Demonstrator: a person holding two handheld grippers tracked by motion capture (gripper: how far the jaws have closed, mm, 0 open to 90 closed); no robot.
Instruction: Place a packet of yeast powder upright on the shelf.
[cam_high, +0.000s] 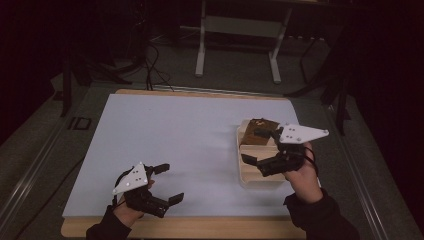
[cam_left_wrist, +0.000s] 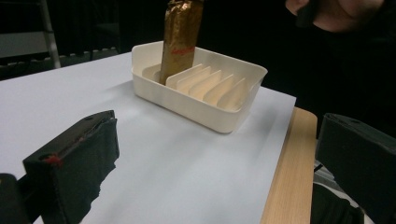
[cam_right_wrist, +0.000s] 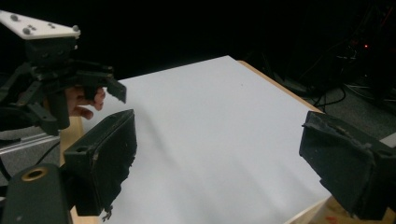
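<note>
— Two grippers are showing on my high view. How are they standing?

— Nearest me, at about seven o'clock on the white sheet (cam_high: 175, 145), I'm holding the left gripper (cam_high: 167, 182) with its jaws spread wide and nothing between them.

— And the other one?

— At about four o'clock I'm holding the right gripper (cam_high: 252, 147) over the cream tray (cam_high: 245, 175). Its jaws are spread as well, pinching nothing; in its own view I'm seeing bare sheet between the pads.

— Where's the packet sitting?

— I'm seeing the gold packet (cam_left_wrist: 180, 39) standing upright in the tray's far end, around two o'clock on the sheet, leaning against the first of the tray's dividers (cam_left_wrist: 205, 81). It's just beyond the right gripper's jaw tips and I can't tell whether they're touching it.

— Anything farther out?

— Beyond the table, at twelve o'clock, a white metal stand (cam_high: 237, 35) is sitting on the dark floor.
</note>
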